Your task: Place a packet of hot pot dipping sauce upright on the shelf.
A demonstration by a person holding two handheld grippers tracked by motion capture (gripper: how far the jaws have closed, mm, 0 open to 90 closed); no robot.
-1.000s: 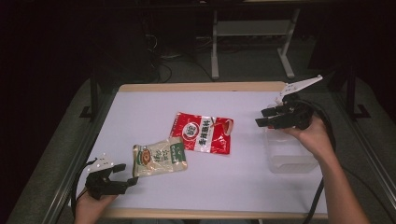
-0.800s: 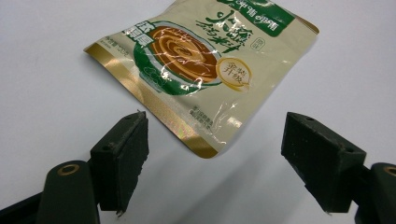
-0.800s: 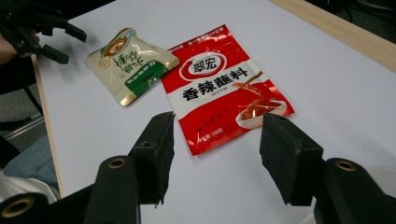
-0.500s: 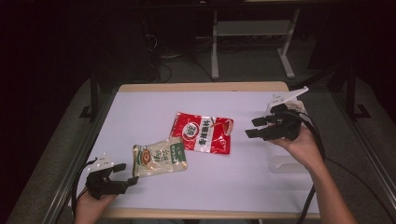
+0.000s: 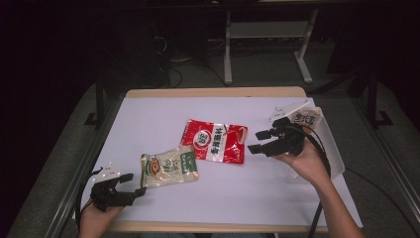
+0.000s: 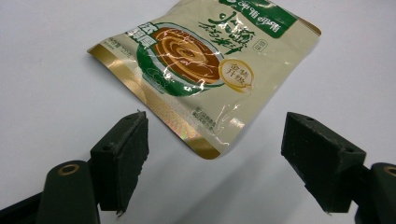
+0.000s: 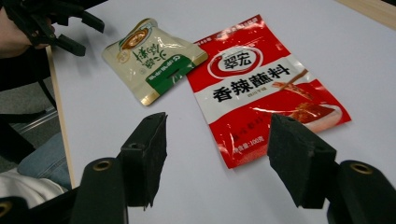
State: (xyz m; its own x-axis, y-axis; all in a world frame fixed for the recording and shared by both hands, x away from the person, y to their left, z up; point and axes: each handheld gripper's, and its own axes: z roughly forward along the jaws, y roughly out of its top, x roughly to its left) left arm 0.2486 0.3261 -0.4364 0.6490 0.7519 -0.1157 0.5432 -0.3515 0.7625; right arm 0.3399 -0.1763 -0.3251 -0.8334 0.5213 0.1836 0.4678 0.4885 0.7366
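Note:
A red sauce packet [image 5: 215,141] [image 7: 266,88] lies flat at the table's middle. A cream and green packet [image 5: 169,166] [image 6: 205,56] [image 7: 152,56] lies to its left, nearer the front. My right gripper [image 5: 256,141] [image 7: 219,126] hovers just right of the red packet and points at its near edge. Its jaws have just been opening and nothing is between them. My left gripper [image 5: 134,184] [image 6: 217,128] [image 7: 91,36] rests open at the front left, its jaws aimed at the cream packet's gold corner without touching it.
A clear plastic container [image 5: 332,148] stands at the table's right edge behind my right hand. Something pale with dark print [image 5: 308,118] sits at its far end. The white table top [image 5: 163,114] has a wooden rim. Metal frames run along both sides.
My right gripper has moved left and down from above the container toward the red packet, and its jaws stand wider. The left gripper and both packets have stayed put.

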